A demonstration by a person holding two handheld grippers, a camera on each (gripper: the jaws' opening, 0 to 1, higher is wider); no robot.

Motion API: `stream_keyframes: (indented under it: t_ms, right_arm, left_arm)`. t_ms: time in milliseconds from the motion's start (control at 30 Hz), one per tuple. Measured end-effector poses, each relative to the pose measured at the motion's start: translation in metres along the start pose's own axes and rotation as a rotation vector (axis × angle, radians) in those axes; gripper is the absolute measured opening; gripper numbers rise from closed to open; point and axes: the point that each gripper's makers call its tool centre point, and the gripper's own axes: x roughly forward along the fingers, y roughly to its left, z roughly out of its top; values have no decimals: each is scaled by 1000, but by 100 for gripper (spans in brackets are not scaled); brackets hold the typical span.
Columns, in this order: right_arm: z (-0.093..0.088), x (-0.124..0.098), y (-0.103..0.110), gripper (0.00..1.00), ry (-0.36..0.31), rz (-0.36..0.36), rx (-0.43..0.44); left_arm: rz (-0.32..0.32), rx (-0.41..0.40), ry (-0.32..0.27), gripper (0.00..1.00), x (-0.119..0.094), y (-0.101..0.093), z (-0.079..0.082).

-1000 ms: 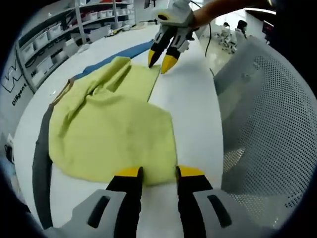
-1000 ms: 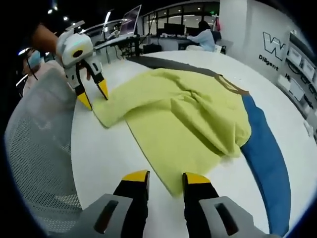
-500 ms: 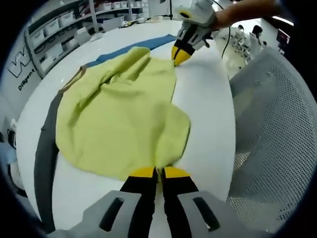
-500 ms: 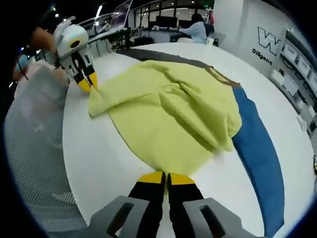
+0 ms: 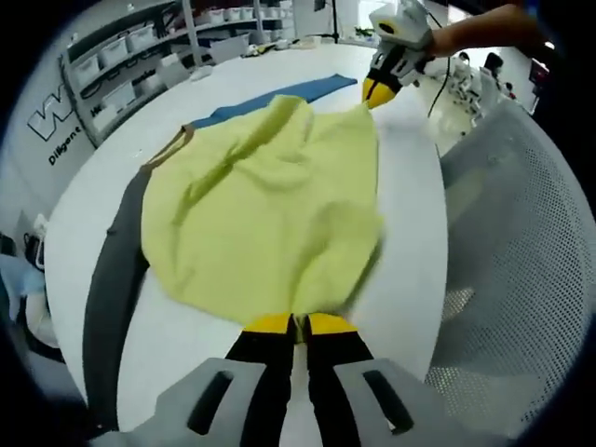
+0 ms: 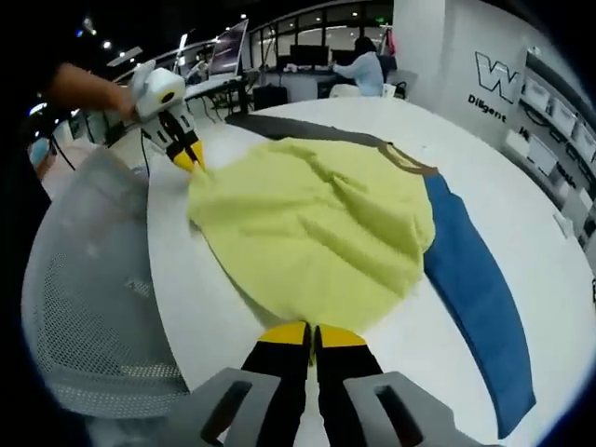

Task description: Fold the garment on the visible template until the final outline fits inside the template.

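Looking along the left hand-held gripper [image 5: 291, 323] in the left gripper view, we see its yellow-tipped jaws clenched on the near edge of the yellow-green garment [image 5: 265, 219], which lies spread and wrinkled on the white surface [image 5: 74, 223]. Under the cloth a template shows as a grey strip [image 5: 110, 279] at the left and a blue strip [image 5: 279, 95] at the far side. At the far corner of the garment the right hand-held gripper [image 5: 377, 90], held by a person's hand [image 5: 475, 28], pinches the cloth. A white mesh chair [image 5: 517, 261] stands to the right.

In the right gripper view we see the right hand-held gripper [image 6: 312, 332] clenched on the garment's [image 6: 312, 228] near edge. The blue strip [image 6: 470, 279] runs along the right, the grey strip [image 6: 307, 130] beyond. The left hand-held gripper [image 6: 191, 155] grips the far corner, just beside the mesh chair [image 6: 93, 307]. A seated person [image 6: 361, 70] is in the background.
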Motion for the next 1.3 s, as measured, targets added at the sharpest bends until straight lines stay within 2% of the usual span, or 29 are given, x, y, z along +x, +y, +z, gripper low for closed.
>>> stream_keyframes:
  t_ms: [500, 800, 1100, 1300]
  right_arm:
    - [-10, -22, 31, 0, 15, 86, 47]
    - [-40, -19, 51, 0, 119, 147, 94]
    - [-61, -16, 56, 0, 215, 155, 47]
    - [-64, -14, 56, 0, 224, 145, 14]
  left_arm:
    - [-28, 17, 20, 2, -9, -11, -12]
    - [-78, -21, 49, 2, -10, -30, -31]
    - [-111, -28, 75, 2, -4, -43, -41]
    - [-116, -26, 64, 5, 0, -48, -44]
